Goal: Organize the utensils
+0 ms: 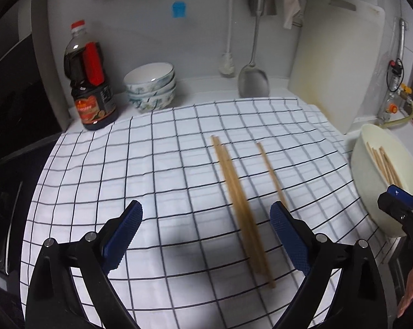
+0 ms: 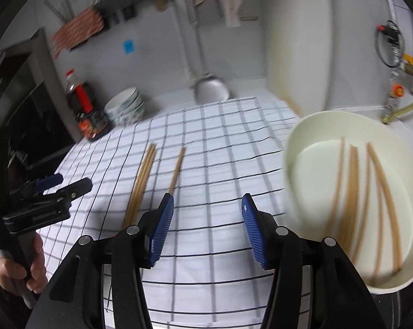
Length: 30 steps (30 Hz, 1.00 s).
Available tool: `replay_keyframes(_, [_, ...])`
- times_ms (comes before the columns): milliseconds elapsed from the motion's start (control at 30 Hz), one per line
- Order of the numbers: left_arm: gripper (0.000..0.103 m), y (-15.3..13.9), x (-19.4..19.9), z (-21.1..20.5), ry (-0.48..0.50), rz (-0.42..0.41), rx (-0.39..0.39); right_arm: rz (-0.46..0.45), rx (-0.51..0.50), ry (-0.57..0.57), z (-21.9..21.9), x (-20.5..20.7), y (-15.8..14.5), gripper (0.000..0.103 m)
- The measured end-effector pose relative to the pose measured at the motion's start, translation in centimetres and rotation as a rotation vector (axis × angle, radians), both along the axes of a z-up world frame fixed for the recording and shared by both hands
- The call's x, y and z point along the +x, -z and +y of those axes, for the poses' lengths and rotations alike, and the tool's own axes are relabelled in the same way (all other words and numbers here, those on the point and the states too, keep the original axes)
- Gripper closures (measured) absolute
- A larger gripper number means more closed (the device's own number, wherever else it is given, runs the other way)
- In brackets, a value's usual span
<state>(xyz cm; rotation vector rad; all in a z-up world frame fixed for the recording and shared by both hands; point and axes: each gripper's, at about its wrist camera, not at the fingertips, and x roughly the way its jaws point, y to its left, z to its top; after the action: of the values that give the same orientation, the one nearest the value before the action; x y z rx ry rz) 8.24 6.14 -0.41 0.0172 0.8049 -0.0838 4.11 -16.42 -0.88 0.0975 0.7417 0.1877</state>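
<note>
Wooden chopsticks lie on a white checked cloth (image 1: pixel 151 164): a bundle (image 1: pixel 236 192) and a single one (image 1: pixel 269 172). My left gripper (image 1: pixel 206 208) stands open just above the cloth, and the bundle runs between its blue pads, nearer the right one. A cream basin (image 1: pixel 371 170) at the right holds several more chopsticks (image 1: pixel 384 164). In the right wrist view my right gripper (image 2: pixel 208 200) is open with nothing between its pads, left of the basin (image 2: pixel 343 113) and its chopsticks (image 2: pixel 371 192). The bundle (image 2: pixel 143 172) and the single one (image 2: pixel 177 167) lie ahead to its left. The left gripper (image 2: pixel 61 183) shows at the far left, held by a hand.
A dark sauce bottle (image 1: pixel 88 82) and stacked bowls (image 1: pixel 151 87) stand at the back left. A metal spatula (image 1: pixel 254 79) and a brush hang on the wall. A white cutting board (image 1: pixel 341 68) leans at the back right. A dark stove borders the cloth's left side.
</note>
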Motion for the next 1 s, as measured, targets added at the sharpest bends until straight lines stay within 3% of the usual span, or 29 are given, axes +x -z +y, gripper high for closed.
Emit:
replay_keyframes(433, [0.011,3.4,2.8,2.1,-0.016,0.033,0.024,0.083,-0.068,-0.045,5.1,3.2,4.2,0.053])
replay_keyframes(567, [0.011,4.3,4.1,1.6,-0.006,0.034,0.035,0.102,-0.132,-0.052,6.7,4.9,5.5,0.053])
replay_keyframes(800, [0.011,5.8,5.8,1.5,0.003,0.067,0.017,0.129,-0.166,-0.058,7.5,6.9,7.4,0.053])
replay_keyframes(900, [0.011,5.7,5.9,1.9,0.01,0.08,-0.034,0.145,-0.189,-0.058,7.6,7.3,8.2,0.053])
replay_keyframes(1000, [0.011,5.7,5.8,2.0,-0.004,0.069,-0.017,0.135,-0.209,-0.062,7.9,7.2,8.5,0.053])
